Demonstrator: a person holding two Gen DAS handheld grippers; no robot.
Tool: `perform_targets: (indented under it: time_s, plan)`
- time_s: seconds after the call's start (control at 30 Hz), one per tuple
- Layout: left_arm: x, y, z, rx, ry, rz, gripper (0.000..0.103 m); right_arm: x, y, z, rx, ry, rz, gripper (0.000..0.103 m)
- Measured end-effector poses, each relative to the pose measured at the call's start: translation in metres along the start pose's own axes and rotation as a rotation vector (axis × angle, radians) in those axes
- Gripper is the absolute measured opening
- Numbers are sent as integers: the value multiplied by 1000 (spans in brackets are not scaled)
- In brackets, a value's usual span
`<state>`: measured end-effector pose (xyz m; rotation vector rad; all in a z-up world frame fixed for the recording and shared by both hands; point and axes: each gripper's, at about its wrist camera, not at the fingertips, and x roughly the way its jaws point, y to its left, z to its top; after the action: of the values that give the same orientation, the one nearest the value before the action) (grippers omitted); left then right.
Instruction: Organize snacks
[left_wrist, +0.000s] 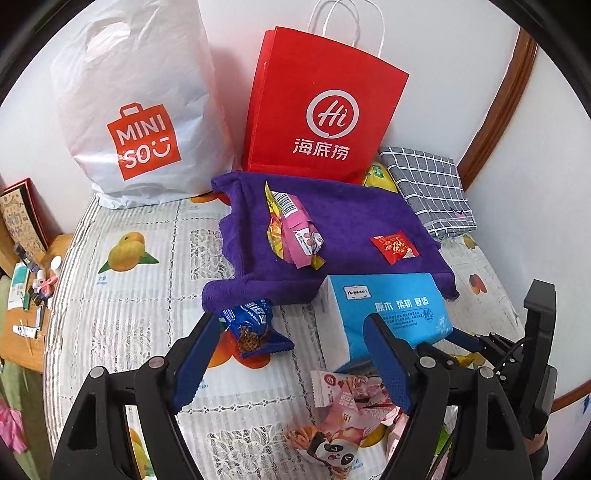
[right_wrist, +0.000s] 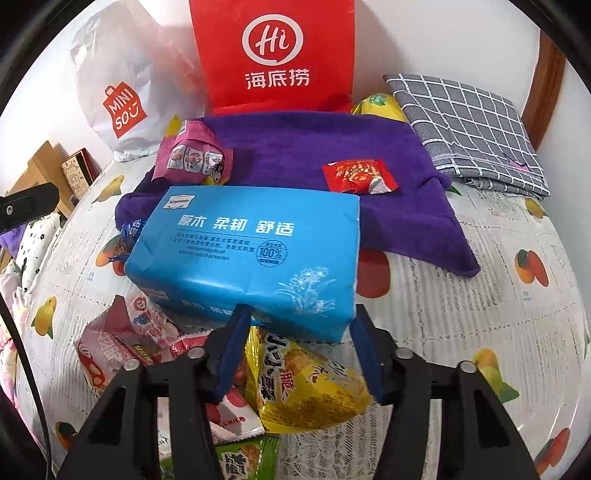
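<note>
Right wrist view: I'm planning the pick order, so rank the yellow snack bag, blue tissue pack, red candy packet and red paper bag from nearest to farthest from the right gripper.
1. yellow snack bag, under and between the right gripper's open fingers.
2. blue tissue pack, just ahead.
3. red candy packet, on the purple towel, ahead right.
4. red paper bag, upright at the back.

Green snack packet (right_wrist: 243, 459) cut off at bottom edge, yellow packet (left_wrist: 380, 177) mostly hidden behind red bag (left_wrist: 317, 107)

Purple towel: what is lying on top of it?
On the purple towel lie a pink snack packet over a yellow one, and a red packet. The blue tissue pack covers its near edge.
</note>
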<state>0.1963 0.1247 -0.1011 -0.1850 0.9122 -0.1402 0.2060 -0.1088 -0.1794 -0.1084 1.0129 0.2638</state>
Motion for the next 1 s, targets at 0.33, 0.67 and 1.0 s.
perform_targets:
  time_s: [0.33,0.67,1.0]
  plan:
    - [-3,-1,-5,-3,1,3,79,-12,-21,-10,42,-21,-17,6]
    - [-6,-2,-11,-4,4,1,79,-33,-27,-15,41,-68,-39,4]
    - [-8,-4,-15,-3,3,-15,79,-43,-42,-29,82,-57,-57,5]
